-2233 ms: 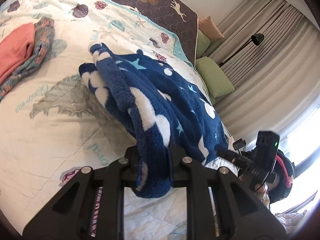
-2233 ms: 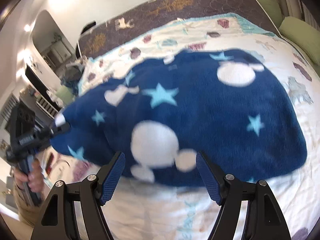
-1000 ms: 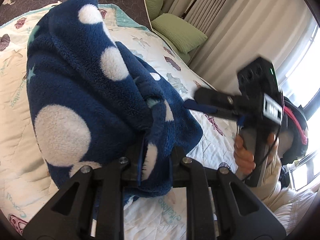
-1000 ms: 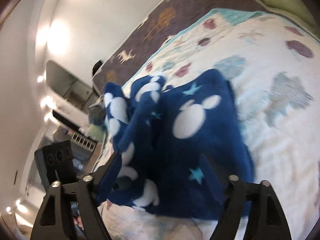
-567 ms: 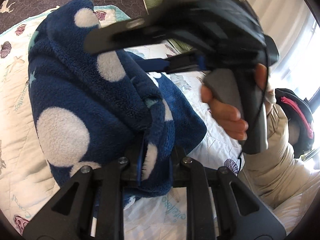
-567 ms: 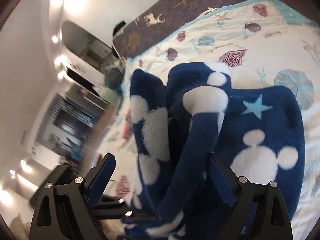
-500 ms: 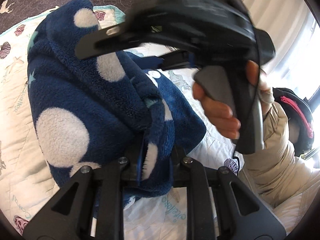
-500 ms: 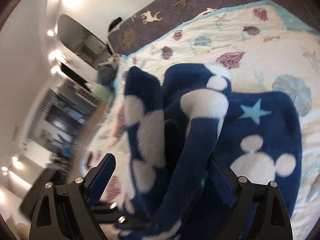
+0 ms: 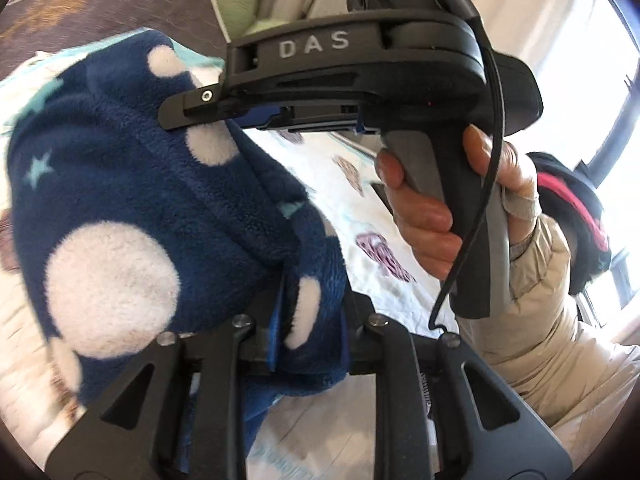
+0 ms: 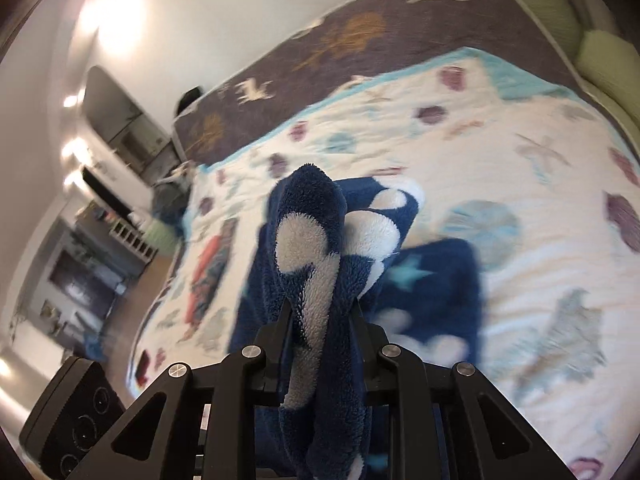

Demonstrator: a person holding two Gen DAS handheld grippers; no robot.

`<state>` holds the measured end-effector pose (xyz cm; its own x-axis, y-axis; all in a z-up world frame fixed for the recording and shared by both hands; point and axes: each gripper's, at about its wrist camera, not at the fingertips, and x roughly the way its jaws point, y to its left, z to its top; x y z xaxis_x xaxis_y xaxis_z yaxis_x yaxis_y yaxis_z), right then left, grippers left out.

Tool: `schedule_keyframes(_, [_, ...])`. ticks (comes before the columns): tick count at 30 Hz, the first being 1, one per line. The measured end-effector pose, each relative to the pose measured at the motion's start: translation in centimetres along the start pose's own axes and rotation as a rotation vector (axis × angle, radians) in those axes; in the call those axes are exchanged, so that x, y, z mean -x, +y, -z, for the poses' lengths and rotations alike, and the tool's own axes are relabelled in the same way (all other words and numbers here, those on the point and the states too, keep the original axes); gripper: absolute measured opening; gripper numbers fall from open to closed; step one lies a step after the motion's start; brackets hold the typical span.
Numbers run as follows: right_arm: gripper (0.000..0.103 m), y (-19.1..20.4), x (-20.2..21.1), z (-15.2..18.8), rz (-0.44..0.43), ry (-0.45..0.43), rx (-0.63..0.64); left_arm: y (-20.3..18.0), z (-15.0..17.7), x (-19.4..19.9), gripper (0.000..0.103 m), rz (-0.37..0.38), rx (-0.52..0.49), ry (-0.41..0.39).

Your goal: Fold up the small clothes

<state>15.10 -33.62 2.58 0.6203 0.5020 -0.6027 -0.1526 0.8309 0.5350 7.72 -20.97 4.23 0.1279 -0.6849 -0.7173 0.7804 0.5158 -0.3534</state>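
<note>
Both grippers, left [image 9: 308, 320] & right [image 10: 322, 320], clamp the fuzzy navy white-spotted fleece garment [image 9: 132, 200]; left's easing, right's closing. Imo match edges b4 laying down

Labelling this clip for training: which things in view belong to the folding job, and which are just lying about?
Job: blue fleece garment, pinched in left gripper and right gripper.
Lying about: seashell quilt, green pillows, clothes near the bed's edge.

Daylight glares through the window [image 9: 624, 92] at the right; ceiling lights [image 10: 116, 28] flare white. Motion blur smears the bedspread [image 10: 540, 208]; fisheye edges bend and darken.
</note>
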Motion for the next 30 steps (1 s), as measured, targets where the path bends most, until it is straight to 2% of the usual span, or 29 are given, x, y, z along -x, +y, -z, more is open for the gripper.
schedule_keyframes(4, [0.023,-4.9,-1.0,2.1,0.037,0.061,-0.09,-1.0,0.9,-3.5,0.035,0.013,-0.007,0.116])
schedule_keyframes(6, [0.024,-7.6,-2.2,3.4,0.005,0.084,-0.168,-1.7,1.3,-3.6,0.036,0.007,-0.015,0.123])
schedule_keyframes(8, [0.025,-9.3,-2.2,3.8,-0.059,0.065,-0.217,-2.6,1.6,-2.6,0.04,0.025,-0.026,0.112])
schedule_keyframes(9, [0.025,-9.5,-2.0,3.8,-0.072,0.057,-0.227,-3.0,1.8,-1.6,0.046,0.046,-0.03,0.1])
schedule_keyframes(12, [0.025,-9.3,-1.4,3.6,-0.064,0.038,-0.21,-3.6,2.4,1.2,0.054,0.066,-0.047,0.059])
schedule_keyframes(16, [0.025,-8.2,-0.9,3.5,-0.054,0.022,-0.18,-2.5,2.7,4.6,0.055,-0.004,-0.046,-0.025])
schedule_keyframes(19, [0.025,-8.3,-0.4,3.6,-0.073,-0.003,-0.198,0.1,2.3,5.9,0.059,-0.051,0.035,-0.07])
schedule_keyframes(23, [0.025,-8.4,0.8,3.8,-0.084,-0.059,-0.211,3.1,2.4,6.3,0.059,-0.117,0.114,-0.113])
schedule_keyframes(26, [0.024,-8.4,1.2,3.8,-0.078,-0.063,-0.205,3.9,1.9,5.7,0.059,-0.163,0.095,-0.136])
schedule_keyframes(28, [0.024,-8.7,1.0,3.9,-0.059,-0.055,-0.21,4.2,1.8,3.9,0.059,-0.143,0.079,-0.103])
schedule_keyframes(30, [0.026,-9.6,0.5,4.4,-0.005,-0.037,-0.225,4.7,2.2,1.9,0.059,-0.111,0.089,-0.052])
